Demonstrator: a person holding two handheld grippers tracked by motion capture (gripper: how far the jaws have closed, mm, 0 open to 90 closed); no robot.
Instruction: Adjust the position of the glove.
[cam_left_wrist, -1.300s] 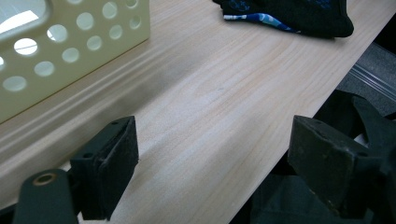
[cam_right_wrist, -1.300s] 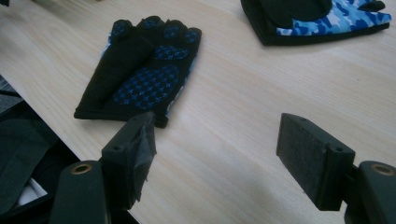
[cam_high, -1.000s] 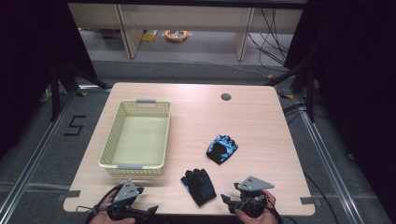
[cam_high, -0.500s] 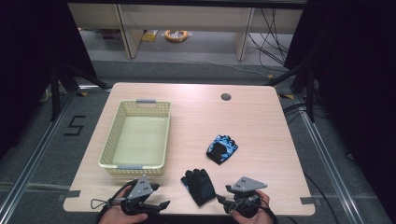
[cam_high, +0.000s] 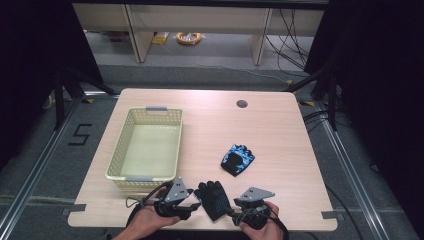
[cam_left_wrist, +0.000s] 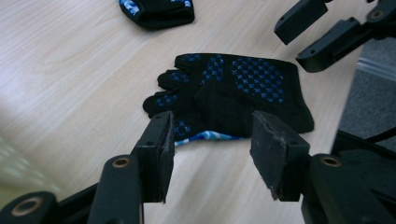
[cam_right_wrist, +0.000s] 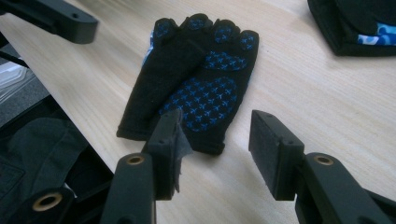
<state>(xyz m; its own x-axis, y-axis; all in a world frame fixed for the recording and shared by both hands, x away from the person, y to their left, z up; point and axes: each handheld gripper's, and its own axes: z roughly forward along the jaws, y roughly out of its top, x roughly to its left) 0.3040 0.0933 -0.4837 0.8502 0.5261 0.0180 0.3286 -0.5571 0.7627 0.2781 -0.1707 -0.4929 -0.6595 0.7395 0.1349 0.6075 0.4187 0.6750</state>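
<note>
Both grippers closing in on the black glove at the table's near edge

From my left gripper the black glove lies at three o'clock, from my right gripper at ten; its long axis runs fingers away, cuff toward me. Both jaws, half open, have just been narrowing, gripping nothing yet; left sits nearer.

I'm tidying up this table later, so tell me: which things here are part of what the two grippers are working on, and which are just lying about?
In the job:
black glove with blue grip dots, lying flat near the table's front edge
left gripper, jaws apart beside it
right gripper, jaws apart beside it

Lying about:
blue patterned glove, farther back
yellow basket, nothing in it
</note>
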